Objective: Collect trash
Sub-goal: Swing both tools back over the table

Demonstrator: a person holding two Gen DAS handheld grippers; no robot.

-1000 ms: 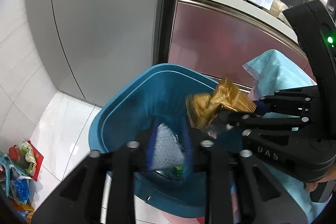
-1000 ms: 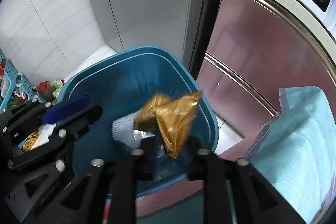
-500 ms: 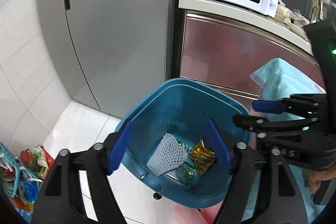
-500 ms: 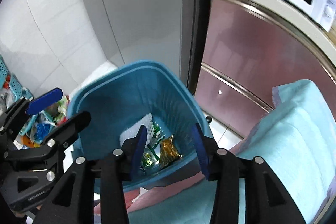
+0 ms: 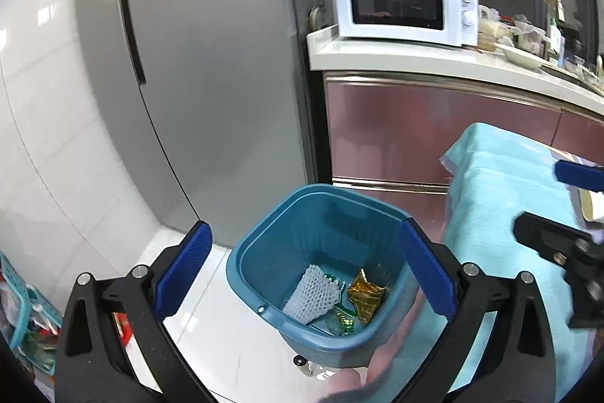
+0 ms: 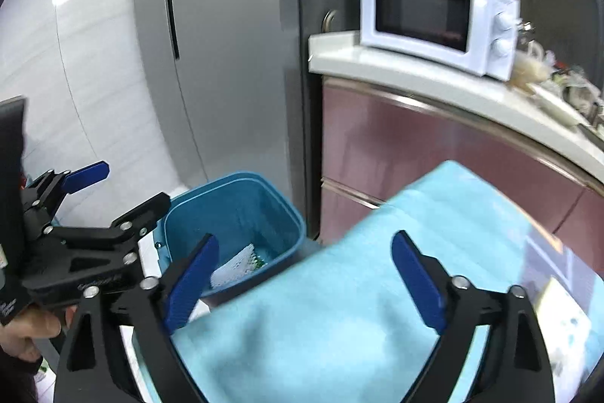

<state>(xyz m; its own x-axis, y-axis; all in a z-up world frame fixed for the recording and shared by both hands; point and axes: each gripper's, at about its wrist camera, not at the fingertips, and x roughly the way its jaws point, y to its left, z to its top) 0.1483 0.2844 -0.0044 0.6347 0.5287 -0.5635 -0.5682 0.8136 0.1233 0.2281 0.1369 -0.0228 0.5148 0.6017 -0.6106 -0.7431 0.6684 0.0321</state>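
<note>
A blue trash bin [image 5: 260,253] stands on the floor beside the table. Inside it lie a white foam net [image 5: 313,295], a gold wrapper [image 5: 365,295] and a green wrapper [image 5: 343,320]. My left gripper [image 5: 305,270] is open and empty, held above the bin. My right gripper [image 6: 304,280] is open and empty, above the table's light blue cloth [image 6: 339,308]. The bin [image 6: 241,191] and the foam net [image 6: 236,267] also show in the right wrist view, with the left gripper [image 6: 109,187] at the left. The right gripper's fingers [image 5: 577,172] show at the right edge of the left wrist view.
A grey fridge [image 5: 196,63] stands behind the bin. A white microwave [image 5: 400,4] sits on a counter [image 5: 415,57] with pink cabinet fronts [image 5: 396,135]. A teal basket with clutter [image 5: 22,308] lies on the white floor at left. A whitish flat object [image 6: 562,312], blurred, lies on the cloth.
Both grippers opened and dropped the foam net and gold wrapper into the bin, then pulled up and back. The right gripper swung right, over the cloth.
</note>
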